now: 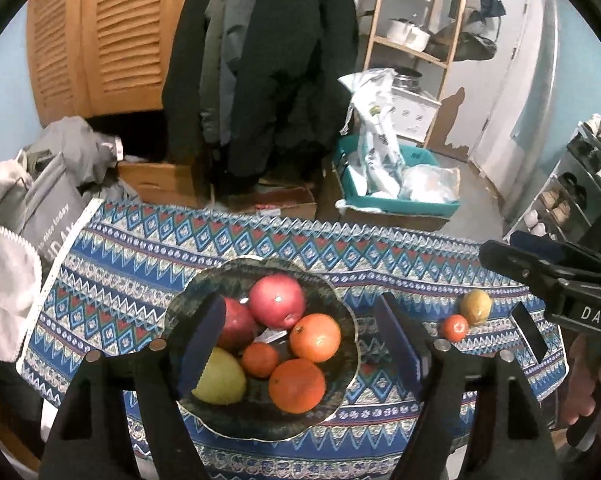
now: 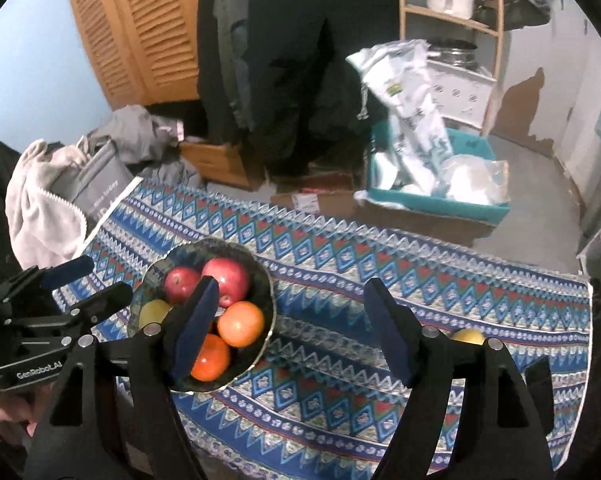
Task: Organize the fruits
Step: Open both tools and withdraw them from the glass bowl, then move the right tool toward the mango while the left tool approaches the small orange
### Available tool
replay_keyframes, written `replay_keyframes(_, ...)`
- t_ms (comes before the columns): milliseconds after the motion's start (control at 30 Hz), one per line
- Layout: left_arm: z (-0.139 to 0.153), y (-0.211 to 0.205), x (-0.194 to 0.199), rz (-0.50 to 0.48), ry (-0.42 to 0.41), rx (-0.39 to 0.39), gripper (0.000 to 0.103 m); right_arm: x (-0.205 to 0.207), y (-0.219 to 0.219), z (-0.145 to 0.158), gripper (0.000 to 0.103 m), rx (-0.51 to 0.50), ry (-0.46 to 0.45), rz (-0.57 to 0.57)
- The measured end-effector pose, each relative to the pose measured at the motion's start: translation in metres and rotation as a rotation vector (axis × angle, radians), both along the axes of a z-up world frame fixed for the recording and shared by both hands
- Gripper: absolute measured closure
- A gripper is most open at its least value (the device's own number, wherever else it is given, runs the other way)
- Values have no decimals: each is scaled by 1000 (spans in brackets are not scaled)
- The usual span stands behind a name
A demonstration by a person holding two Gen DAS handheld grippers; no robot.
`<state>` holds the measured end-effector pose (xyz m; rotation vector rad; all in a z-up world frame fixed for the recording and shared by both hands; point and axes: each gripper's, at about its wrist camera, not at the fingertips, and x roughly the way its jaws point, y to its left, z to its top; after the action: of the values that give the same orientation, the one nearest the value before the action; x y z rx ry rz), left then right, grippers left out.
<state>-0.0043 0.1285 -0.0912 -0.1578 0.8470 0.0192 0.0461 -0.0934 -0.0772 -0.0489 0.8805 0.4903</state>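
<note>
You had six fruits in the bowl (image 1: pixel 340 308) between your left gripper's (image 1: pixel 300 344) spread, empty fingers, while two fruits (image 1: pixel 466 318) waited right of them.

Louvred wooden doors (image 1: pixel 100 36), pale blue walls (image 2: pixel 32 60), grey floor (image 2: pixel 540 184).

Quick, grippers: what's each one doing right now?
Left gripper: open, holding nothing, above the fruit bowl.
Right gripper: open, holding nothing, over the patterned tablecloth.

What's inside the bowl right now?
Bowl holds two red apples, three oranges and a yellow fruit. The left claw's finger covers part of it; anything underneath can't be seen.
</note>
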Motion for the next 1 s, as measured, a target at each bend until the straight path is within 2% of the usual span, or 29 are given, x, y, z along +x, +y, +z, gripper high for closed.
replay_keyframes(67,8,-6,-1,1,-17,14,17,-2,-7,6,26,0,-14,-14)
replay_keyframes(200,20,-16,-1,-1,-40,19,17,-8,-22,21,20,-16,-64,-54)
replay_keyframes(467,33,-35,2,-8,-54,22,16,-16,-57,41,18,-11,-126,-124)
replay_keyframes(767,47,-69,7,-46,-72,26,16,-21,-98,45,18,-33,-151,-195)
replay_keyframes(1000,46,-101,12,-94,-64,57,16,-27,-131,42,18,-47,-147,-247)
